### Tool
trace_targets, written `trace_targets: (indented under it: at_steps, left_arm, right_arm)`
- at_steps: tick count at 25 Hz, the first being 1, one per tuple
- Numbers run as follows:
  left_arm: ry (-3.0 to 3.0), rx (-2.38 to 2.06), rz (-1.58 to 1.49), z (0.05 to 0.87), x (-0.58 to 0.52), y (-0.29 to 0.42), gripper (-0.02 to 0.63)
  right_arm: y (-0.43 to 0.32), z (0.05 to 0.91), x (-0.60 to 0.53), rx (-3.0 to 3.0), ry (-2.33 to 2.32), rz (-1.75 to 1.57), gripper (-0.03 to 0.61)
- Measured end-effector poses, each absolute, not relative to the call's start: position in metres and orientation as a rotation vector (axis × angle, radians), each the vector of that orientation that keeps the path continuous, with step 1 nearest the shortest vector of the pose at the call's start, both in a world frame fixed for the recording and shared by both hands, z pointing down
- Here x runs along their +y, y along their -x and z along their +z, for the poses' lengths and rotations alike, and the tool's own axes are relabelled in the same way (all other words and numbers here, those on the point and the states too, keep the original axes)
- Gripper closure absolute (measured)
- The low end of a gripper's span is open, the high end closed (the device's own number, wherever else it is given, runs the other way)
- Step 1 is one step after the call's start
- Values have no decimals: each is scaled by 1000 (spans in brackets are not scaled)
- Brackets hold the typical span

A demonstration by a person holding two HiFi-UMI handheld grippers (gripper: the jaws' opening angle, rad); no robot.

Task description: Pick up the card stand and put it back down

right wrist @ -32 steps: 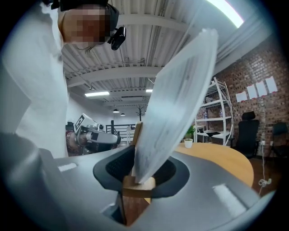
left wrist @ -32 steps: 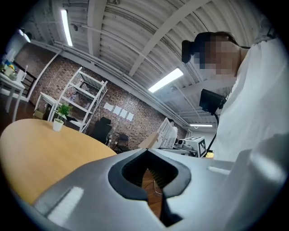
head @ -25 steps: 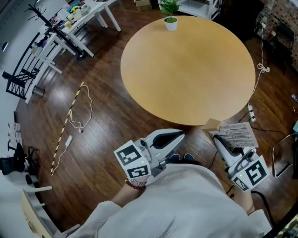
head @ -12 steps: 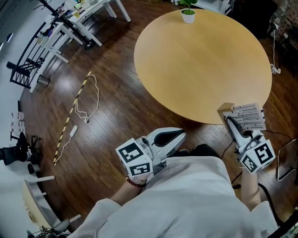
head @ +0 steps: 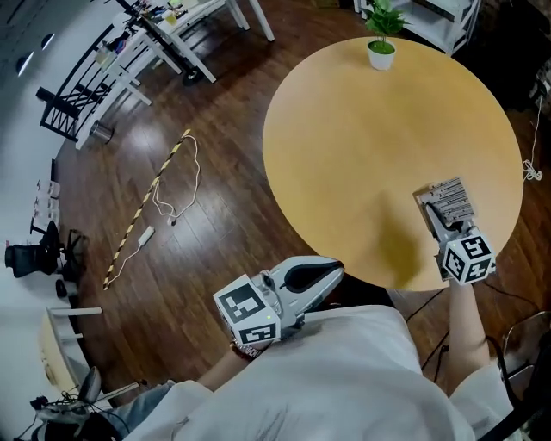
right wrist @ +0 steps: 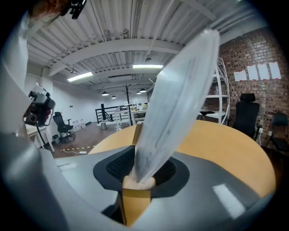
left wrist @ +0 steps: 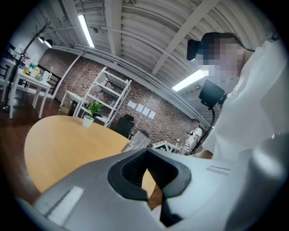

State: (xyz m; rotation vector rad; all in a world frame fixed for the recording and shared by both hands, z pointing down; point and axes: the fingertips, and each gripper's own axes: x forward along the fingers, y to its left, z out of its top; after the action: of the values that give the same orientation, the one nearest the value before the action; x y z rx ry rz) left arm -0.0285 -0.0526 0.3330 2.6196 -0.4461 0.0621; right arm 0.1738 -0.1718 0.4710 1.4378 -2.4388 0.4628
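The card stand (head: 449, 200), a small wooden base bearing a pale printed card, is in my right gripper (head: 441, 222), which is shut on it over the front right part of the round wooden table (head: 362, 129). In the right gripper view the card stand (right wrist: 176, 103) rises tilted from between the pads of my right gripper (right wrist: 137, 180), with the wooden base pinched there. Whether the base touches the table I cannot tell. My left gripper (head: 334, 269) hangs shut and empty off the table's near edge, by the person's white shirt. The left gripper (left wrist: 147, 155) shows nothing between its pads.
A small potted plant (head: 380, 52) stands at the table's far edge. White desks (head: 172, 26) and a black rack (head: 73, 95) fill the far left. A striped strip and white cable (head: 164, 194) lie on the dark wood floor. Shelves and brick wall (left wrist: 108, 97) stand beyond the table.
My right gripper has carried the card stand from beside the table's edge, over the floor, forward to above the tabletop. The left gripper has stayed by the person's body.
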Motion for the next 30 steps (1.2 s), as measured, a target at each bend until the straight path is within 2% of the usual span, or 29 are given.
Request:
trace_targets:
  at_steps: [6, 14, 22, 24, 27, 30]
  left_arm:
    - [-2832, -486, 318, 318, -100, -42, 623]
    - [-2589, -755, 323, 393, -170, 2, 623]
    - [-2536, -709, 382, 427, -181, -15, 623]
    - [-2537, -705, 374, 427, -191, -19, 623]
    - [-2541, -692, 380, 433, -182, -21, 623]
    - [-2572, -662, 412, 437, -175, -28, 623]
  right_arm:
    - [-215, 523, -308, -2367, -1313, 495, 465]
    - [-200, 619, -430, -2336, -1161, 492, 463]
    - [-180, 653, -444, -2356, -984, 342, 451]
    - [-177, 657, -448, -2357, -958, 325, 411]
    - [-174, 671, -427, -2314, -926, 289, 224]
    - [-205, 678, -411, -2232, -1061, 296, 196]
